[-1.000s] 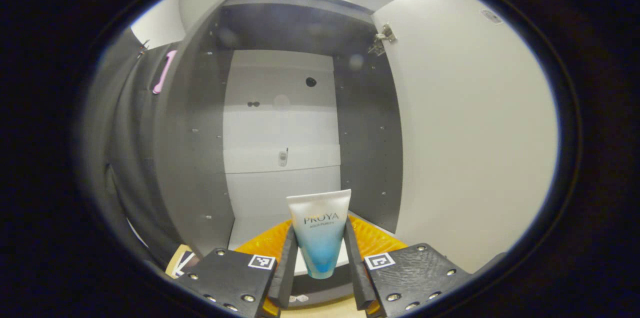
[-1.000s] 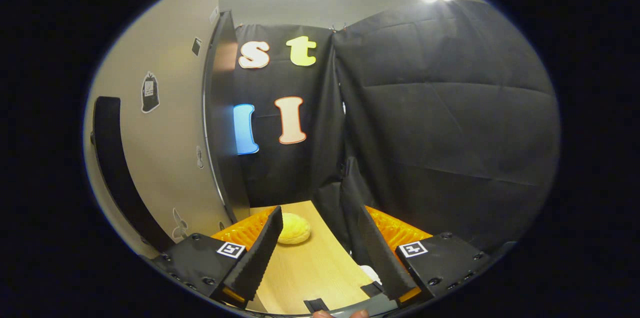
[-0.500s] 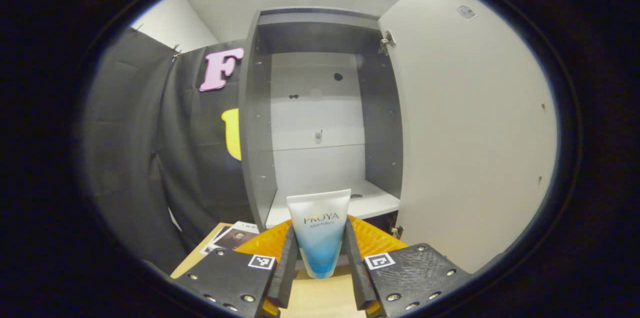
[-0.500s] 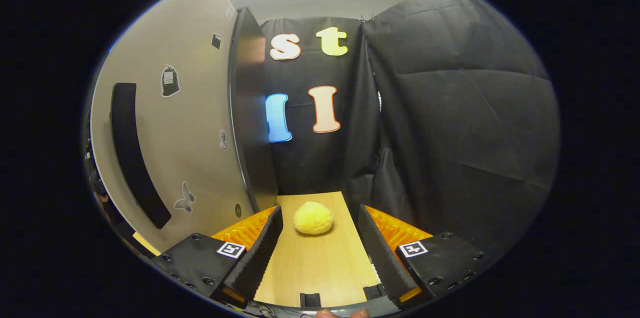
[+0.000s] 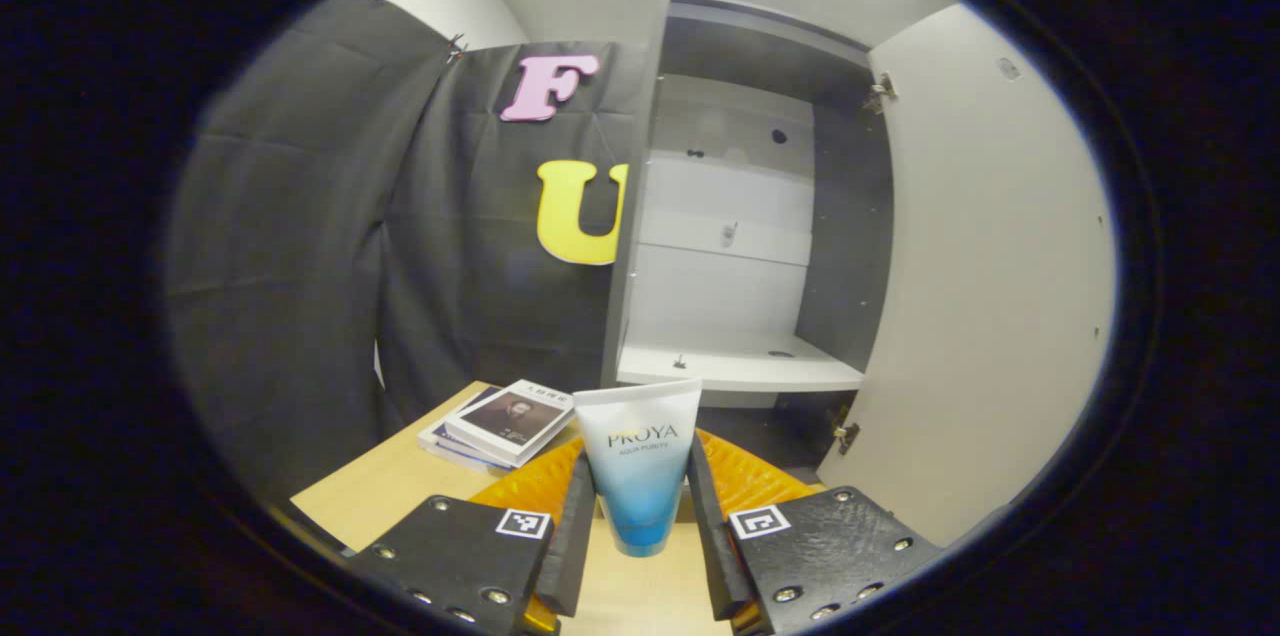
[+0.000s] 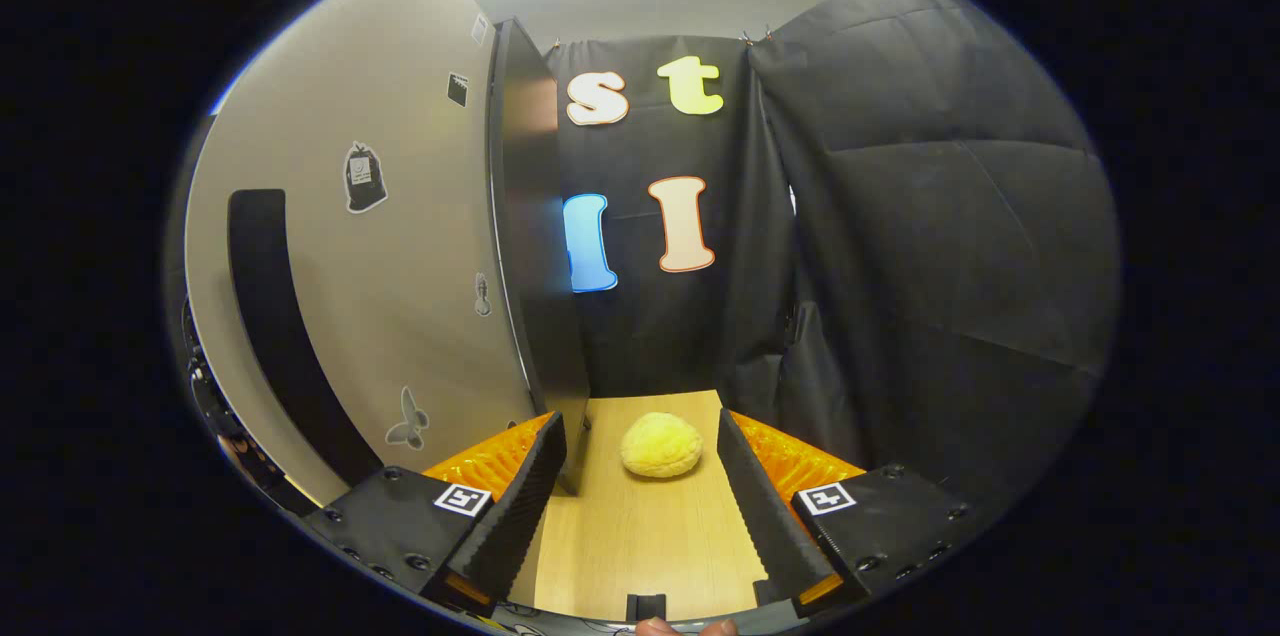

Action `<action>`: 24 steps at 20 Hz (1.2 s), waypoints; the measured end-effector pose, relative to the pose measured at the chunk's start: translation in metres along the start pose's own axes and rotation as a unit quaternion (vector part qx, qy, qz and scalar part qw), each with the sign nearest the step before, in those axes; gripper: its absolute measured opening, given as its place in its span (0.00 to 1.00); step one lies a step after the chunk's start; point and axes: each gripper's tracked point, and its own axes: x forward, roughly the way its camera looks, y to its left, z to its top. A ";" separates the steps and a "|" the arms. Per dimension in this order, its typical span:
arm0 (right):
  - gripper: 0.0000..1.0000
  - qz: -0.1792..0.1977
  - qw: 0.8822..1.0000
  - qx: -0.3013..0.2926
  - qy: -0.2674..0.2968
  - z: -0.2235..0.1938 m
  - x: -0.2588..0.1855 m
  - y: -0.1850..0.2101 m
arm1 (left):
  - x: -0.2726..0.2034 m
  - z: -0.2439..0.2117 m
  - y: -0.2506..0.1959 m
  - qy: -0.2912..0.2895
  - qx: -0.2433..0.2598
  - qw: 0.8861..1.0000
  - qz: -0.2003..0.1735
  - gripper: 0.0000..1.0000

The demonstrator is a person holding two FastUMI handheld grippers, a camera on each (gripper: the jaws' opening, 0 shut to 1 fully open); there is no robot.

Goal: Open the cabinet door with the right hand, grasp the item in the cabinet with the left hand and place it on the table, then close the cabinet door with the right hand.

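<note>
A white tube [image 5: 638,461] fading to blue at its lower end stands upright between both fingers of my left gripper [image 5: 637,526], which is shut on it above the wooden table [image 5: 400,486]. Beyond it the cabinet [image 5: 735,246] is open, its white shelf [image 5: 735,368] bare, and its pale door [image 5: 985,286] swings out at the right. In the right gripper view my right gripper [image 6: 640,506] is open with nothing between its fingers. The door's outer face [image 6: 400,256] with a long dark handle [image 6: 275,316] stands to its left.
Stacked books [image 5: 500,419] lie on the table left of the tube. A yellow round bun-like object [image 6: 661,444] sits on the table [image 6: 640,556] ahead of the right gripper. Black cloth walls close in both sides. A fingertip [image 6: 680,628] shows at the bottom edge.
My left gripper has pulled back out of the cabinet with the tube and swung left, bringing the table and books into view. The right gripper shifted slightly, with the bun nearer the centre.
</note>
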 end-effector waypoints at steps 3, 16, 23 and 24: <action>0.92 -0.017 1.000 -0.020 -0.008 0.010 0.004 0.005 | 0.018 -0.030 0.040 0.018 0.023 0.999 0.026 0.51; 0.92 -0.103 0.994 0.027 -0.015 0.017 -0.015 0.008 | 0.063 -0.162 0.092 0.049 0.060 0.997 0.000 0.51; 0.98 -0.168 0.983 0.069 -0.027 0.016 -0.036 -0.008 | 0.044 -0.227 0.104 0.065 0.060 0.996 -0.020 0.51; 0.92 -0.173 0.982 0.069 -0.028 0.016 -0.037 -0.007 | 0.044 -0.232 0.103 0.065 0.059 0.996 -0.024 0.51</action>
